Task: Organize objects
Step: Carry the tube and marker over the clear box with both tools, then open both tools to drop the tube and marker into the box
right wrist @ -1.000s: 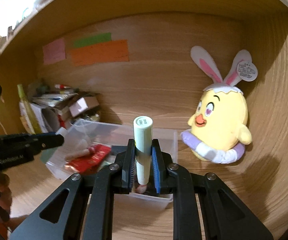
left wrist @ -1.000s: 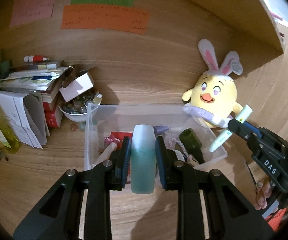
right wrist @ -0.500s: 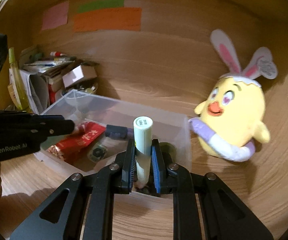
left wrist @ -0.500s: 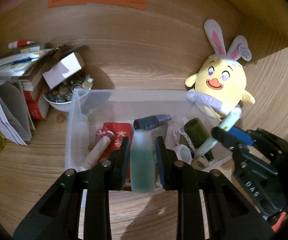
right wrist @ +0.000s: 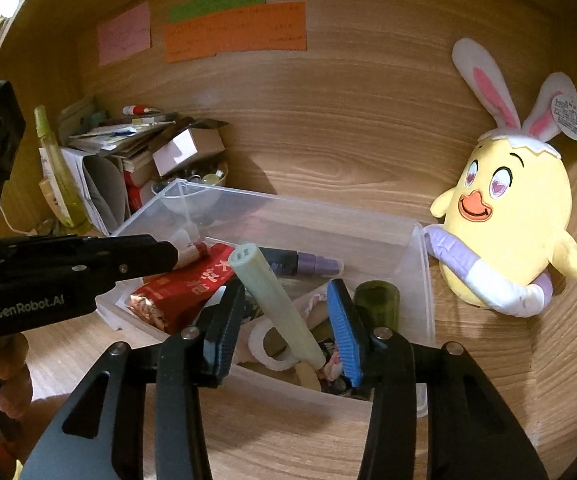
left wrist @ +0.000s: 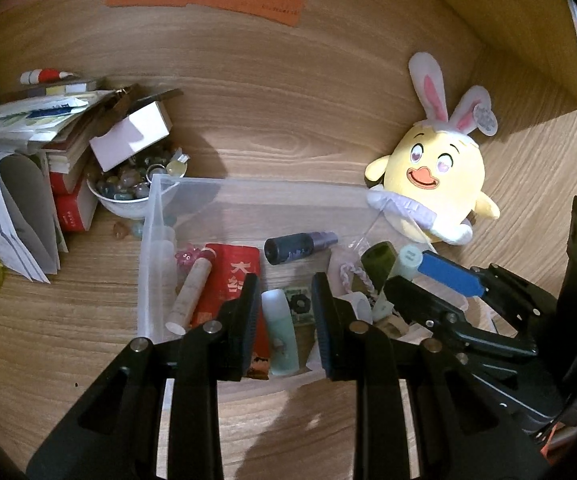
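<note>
Over a clear plastic bin point(right wrist: 422, 264) on the wooden worktop point(left wrist: 68, 344), the right gripper point(right wrist: 284, 320) stands spread, its jaws just opened. The pale green tube point(right wrist: 272, 300) between them leans toward 11 o'clock, free of both pads, its foot among the clutter in the bin. The left gripper point(left wrist: 284, 320) also stands apart, clear of a frosted teal bottle point(left wrist: 282, 332) lying in the bin beneath it. Farther in lie a red packet point(left wrist: 232, 284), a dark spray bottle point(left wrist: 296, 246) and an olive-green bottle point(right wrist: 376, 304). Beyond the bin, at 2 o'clock, sits a yellow chick plush point(right wrist: 516, 232) with rabbit ears; at 10 o'clock, a bowl of stones point(left wrist: 124, 194) and stacked papers point(left wrist: 20, 168).
</note>
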Tool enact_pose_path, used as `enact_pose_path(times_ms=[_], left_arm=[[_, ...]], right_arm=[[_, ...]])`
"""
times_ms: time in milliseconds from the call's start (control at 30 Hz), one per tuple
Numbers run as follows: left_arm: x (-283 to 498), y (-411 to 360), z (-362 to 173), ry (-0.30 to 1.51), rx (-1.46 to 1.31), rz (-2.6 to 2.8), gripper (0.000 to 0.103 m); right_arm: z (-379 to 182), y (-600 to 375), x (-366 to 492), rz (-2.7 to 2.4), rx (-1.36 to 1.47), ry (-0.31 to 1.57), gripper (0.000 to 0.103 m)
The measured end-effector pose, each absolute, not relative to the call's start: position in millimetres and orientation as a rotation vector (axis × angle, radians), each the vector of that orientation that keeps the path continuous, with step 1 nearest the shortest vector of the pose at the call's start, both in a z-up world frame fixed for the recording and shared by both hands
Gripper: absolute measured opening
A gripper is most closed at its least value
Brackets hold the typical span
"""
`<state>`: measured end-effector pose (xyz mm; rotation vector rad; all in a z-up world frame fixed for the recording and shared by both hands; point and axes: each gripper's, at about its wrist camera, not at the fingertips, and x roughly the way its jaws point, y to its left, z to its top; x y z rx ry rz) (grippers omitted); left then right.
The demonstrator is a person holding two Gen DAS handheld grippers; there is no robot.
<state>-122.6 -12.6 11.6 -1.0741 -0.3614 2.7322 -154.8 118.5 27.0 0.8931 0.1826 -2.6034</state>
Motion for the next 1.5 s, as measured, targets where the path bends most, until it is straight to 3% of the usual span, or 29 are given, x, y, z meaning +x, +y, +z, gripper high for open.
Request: enact_pose_path(times_ms=[67, 200, 633, 733, 933, 1200, 1367, 1500], left_arm=[[-119.3, -13.2, 14.6, -0.36, -1.064, 2.737, 0.026], [-110.0, -13.6, 23.1, -0.351, -1.024, 2.759, 0.041], [-86.1, -2.5, 36.3, -0.262, -0.972, 2.791, 0.042], [-78.7, -0.5, 37.3, -0.248, -0.963, 2.8, 0.049], [-64.0, 3.0, 38.4, -0.216, -0.939, 2.827, 0.059], [-54.4, 6.7, 34.8, -0.174, -0.932, 2.863, 0.079], [-52.3, 3.8, 31.9, -0.188, -0.937, 2.879, 0.088], [-49.0, 3.3, 28.3, -0.18, -0.946, 2.893, 0.094]], right_arm=[[29.8, 119.9, -153.2, -2.587, 0.891, 0.163, 0.051], [38.9, 124.1, -145.6, -2.576, 0.855, 0.122, 0.057], [49.5, 137.0, -128.2, -2.604, 0.807, 0.118, 0.061], [48.7, 138.9, -123.3, -2.604, 0.806, 0.121, 0.062], [46.7, 143.8, -116.4, -2.624, 0.799, 0.117, 0.079], [44.3, 150.9, -112.7, -2.645, 0.813, 0.103, 0.088], [42.0, 155.6, -111.1, -2.643, 0.834, 0.089, 0.099], [43.7, 157.1, -106.5, -2.645, 0.828, 0.079, 0.102]])
